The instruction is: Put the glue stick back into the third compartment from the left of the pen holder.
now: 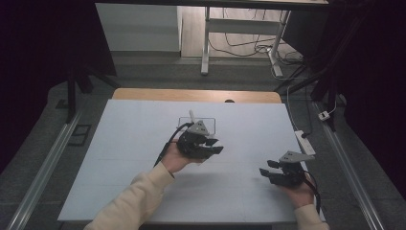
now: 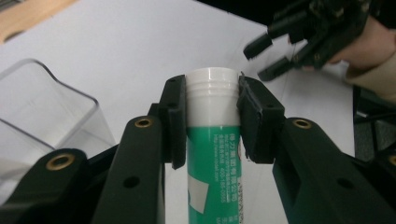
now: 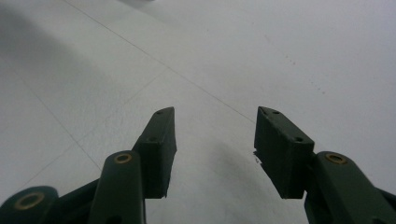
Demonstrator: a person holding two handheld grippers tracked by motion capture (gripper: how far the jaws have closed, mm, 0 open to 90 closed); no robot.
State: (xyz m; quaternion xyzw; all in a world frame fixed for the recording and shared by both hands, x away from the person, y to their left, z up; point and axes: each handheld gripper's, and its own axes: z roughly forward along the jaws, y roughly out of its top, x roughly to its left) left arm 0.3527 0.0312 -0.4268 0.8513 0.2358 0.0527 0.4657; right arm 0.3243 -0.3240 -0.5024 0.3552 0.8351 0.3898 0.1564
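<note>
Left gripper point(image 2: 212, 121) clamped on a green and white tube point(image 2: 213, 154), held above the white table point(image 1: 143, 143), just beside a clear plastic box point(image 2: 42, 107), likely near mid-table; right gripper point(image 3: 215, 149) spread, nothing between, low over bare tabletop at right

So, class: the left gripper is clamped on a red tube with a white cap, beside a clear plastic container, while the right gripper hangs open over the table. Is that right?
Not quite. The tube is green, not red, as the left gripper view shows. The rest stands: the left gripper clamps it near its white cap, beside the clear plastic container, and the right gripper is open over the table.
</note>
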